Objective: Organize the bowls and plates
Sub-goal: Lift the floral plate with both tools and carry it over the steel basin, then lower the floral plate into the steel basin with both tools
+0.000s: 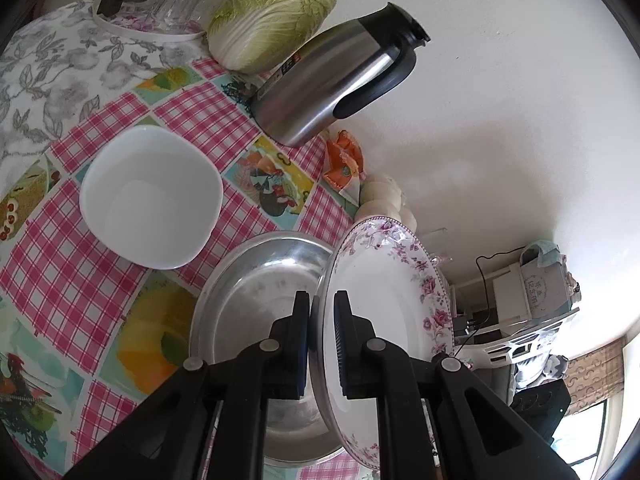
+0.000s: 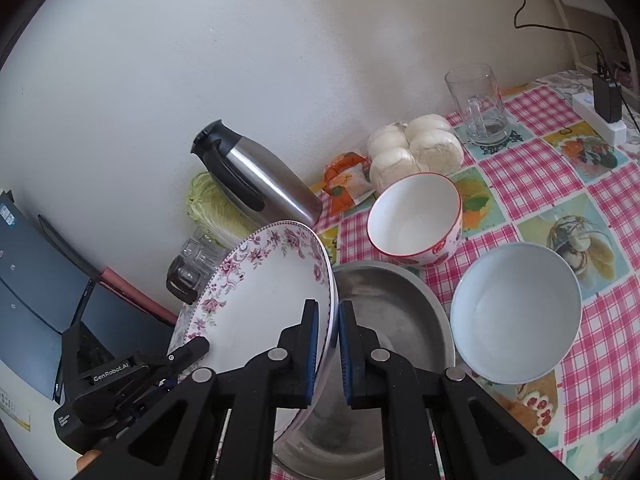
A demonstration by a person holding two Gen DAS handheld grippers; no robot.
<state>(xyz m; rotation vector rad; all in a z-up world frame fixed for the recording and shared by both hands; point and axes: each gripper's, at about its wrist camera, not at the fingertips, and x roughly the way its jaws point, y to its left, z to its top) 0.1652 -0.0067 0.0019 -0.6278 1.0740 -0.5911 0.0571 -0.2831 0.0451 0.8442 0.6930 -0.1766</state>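
We hold a floral-rimmed plate [image 1: 384, 280] on edge between our two grippers, one on each side of its rim. In the left wrist view, the left gripper [image 1: 322, 300] is pinched nearly closed on the plate's near rim, one blue-padded finger on the face and one behind. In the right wrist view, the right gripper [image 2: 328, 308] is likewise clamped tight on the opposite part of the rim of the same plate [image 2: 264, 296], and the left gripper [image 2: 132, 376] shows at the lower left, gripping the plate's far edge.

The plate stands steeply tilted directly over a stainless steel basin [image 1: 256, 292], which rests on the pink checked tablecloth [image 1: 80, 264]. Whether the plate's lower rim touches the basin [image 2: 396, 320], we cannot tell.

A plain white bowl [image 1: 152, 196] sits on the cloth just beside the basin. From the right wrist, a pale bowl [image 2: 516, 312] sits next to the basin's other side, and a white bowl with a red-patterned outside [image 2: 416, 220] stands behind the basin.

Against the wall we see a steel thermos jug [image 1: 340, 76], a napa cabbage [image 1: 272, 20], a tray of upturned glasses [image 1: 176, 0], a bag of white steamed buns [image 2: 416, 148], an orange packet [image 2: 344, 180] and a glass mug [image 2: 480, 104].
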